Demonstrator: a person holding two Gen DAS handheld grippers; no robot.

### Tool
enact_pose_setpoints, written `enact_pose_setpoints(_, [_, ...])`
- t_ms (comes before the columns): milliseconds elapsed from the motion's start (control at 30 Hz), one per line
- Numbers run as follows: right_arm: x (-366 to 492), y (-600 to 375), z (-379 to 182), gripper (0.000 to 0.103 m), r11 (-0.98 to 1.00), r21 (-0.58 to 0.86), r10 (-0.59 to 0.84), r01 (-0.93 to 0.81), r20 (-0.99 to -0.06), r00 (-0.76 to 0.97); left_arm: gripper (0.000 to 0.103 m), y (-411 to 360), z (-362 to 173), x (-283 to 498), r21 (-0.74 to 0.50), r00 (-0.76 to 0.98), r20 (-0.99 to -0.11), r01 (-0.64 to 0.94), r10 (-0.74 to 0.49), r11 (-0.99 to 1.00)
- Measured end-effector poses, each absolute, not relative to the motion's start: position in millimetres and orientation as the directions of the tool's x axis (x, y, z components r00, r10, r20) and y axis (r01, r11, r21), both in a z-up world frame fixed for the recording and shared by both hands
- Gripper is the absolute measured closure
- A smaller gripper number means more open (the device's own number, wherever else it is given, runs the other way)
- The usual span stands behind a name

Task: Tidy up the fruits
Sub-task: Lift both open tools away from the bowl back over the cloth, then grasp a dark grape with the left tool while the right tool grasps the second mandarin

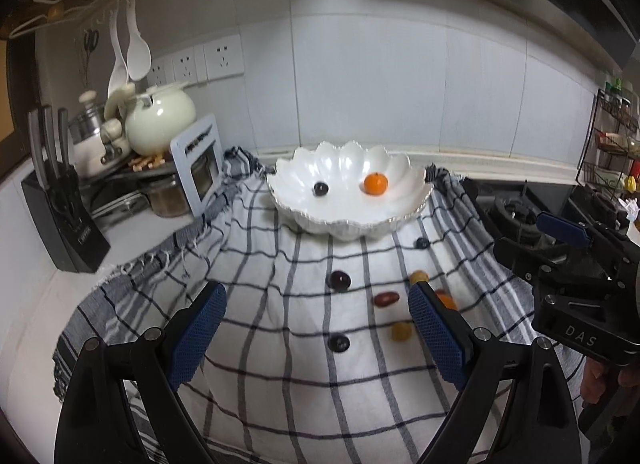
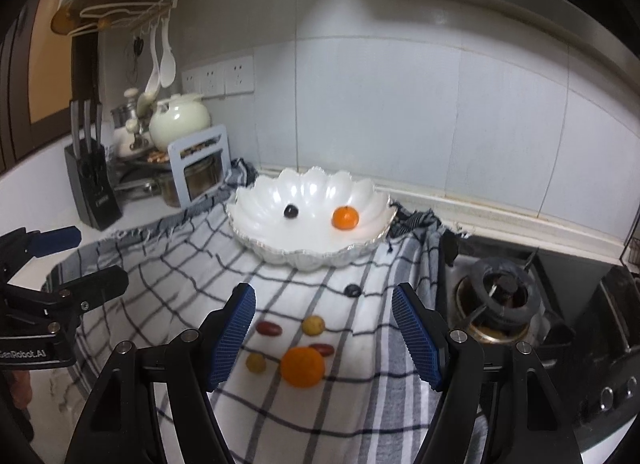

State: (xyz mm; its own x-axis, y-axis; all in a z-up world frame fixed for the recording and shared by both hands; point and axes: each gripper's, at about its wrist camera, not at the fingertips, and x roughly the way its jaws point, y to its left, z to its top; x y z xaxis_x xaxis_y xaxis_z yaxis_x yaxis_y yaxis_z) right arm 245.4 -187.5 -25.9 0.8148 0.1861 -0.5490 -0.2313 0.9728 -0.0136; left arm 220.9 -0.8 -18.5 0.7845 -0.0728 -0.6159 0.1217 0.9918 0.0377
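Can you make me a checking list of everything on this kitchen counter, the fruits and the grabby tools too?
Surface: checked cloth over the counter.
Job's things: white bowl holds one orange and one dark fruit; big orange and small fruits lie loose on the cloth.
Clutter: knife block, pots, jar at left.
Tools: left tool open, empty; right tool open, empty.
Cables: nothing seen.
Surroundings: tiled wall, sockets, gas burner at right.
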Motion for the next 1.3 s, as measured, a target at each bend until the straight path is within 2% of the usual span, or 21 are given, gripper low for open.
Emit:
enact_pose_setpoints(200, [248.1, -184.1, -46.7, 0.031, 0.970, -0.001, 0.197, -0.245, -0.592, 0.782, 0.010, -1.6, -42.2, 220.8, 0.042, 0.761, -0.644, 0.133, -0.075, 0.990])
enact_pose_setpoints(700, [268.1, -178.0, -97.8, 0.032, 0.971, 0.050, 0.204, -0.234, -0.689, 0.696, 0.024, -11.2, -97.6, 241.2, 0.050, 0.696, -0.711, 0.191, -0.100, 0.980])
enact_pose_setpoints(867, [274.3, -177.7, -106.9, 0.032, 0.974, 0.056, 0.196, -0.221, -0.700, 0.687, 0.030, -12.8, -111.0, 250.9, 0.030, 0.672, -0.731, 0.209, -0.121, 0.978])
enact_pose_setpoints(1300, [287.0, -174.4, -127.4, 0.040, 0.975, 0.067, 0.191, -0.213, -0.743, 0.642, 0.046, -12.5, -135.6, 270.0, -0.012, 0.632, -0.761, 0.209, -0.145, 0.978])
